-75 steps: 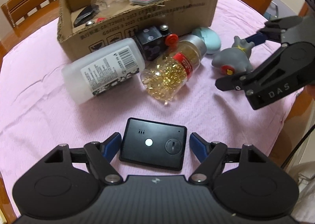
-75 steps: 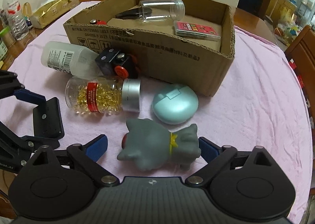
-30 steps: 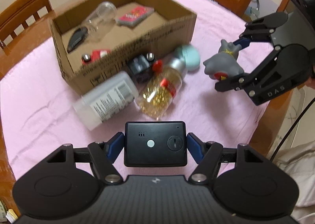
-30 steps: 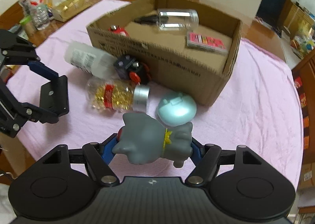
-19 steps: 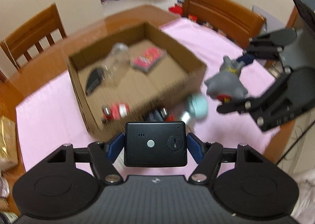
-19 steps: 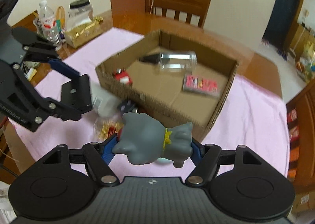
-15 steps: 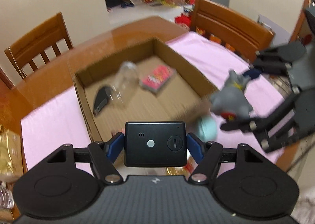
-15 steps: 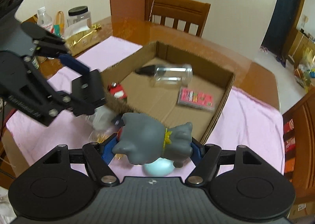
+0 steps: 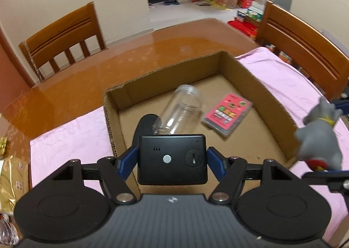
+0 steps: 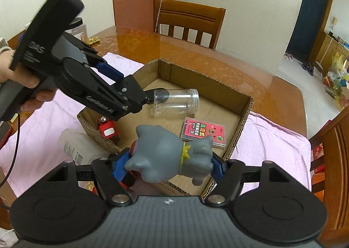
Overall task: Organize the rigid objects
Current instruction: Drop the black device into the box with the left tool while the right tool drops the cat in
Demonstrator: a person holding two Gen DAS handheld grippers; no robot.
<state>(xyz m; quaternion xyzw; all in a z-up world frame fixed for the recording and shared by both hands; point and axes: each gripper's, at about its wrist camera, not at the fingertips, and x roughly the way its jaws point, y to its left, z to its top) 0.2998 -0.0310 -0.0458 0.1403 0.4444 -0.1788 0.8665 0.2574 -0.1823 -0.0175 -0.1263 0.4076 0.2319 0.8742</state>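
My left gripper (image 9: pixel 172 159) is shut on a flat black device (image 9: pixel 172 158) and holds it above the near left part of the open cardboard box (image 9: pixel 272 104). My right gripper (image 10: pixel 168 166) is shut on a grey cat figure (image 10: pixel 170 156) and holds it above the box's near wall (image 10: pixel 237 139). The figure also shows in the left wrist view (image 9: pixel 318 134) at the right. The left gripper shows in the right wrist view (image 10: pixel 130 93) over the box's left side. Inside the box lie a clear jar (image 9: pixel 181 109), a pink card pack (image 9: pixel 228 114), a dark object (image 9: pixel 145 126) and a small red item (image 10: pixel 108 131).
The box stands on a pink cloth (image 9: pixel 290 75) over a brown wooden table (image 9: pixel 139 51). A white bottle (image 10: pixel 78 147) lies on the cloth left of the box. Wooden chairs (image 9: pixel 63 38) stand around the table. Gold packets (image 9: pixel 11 182) lie at the far left.
Both grippers closed on their objects, lifted them off the cloth and carried them up over the box. The left gripper now hangs over the box's left side.
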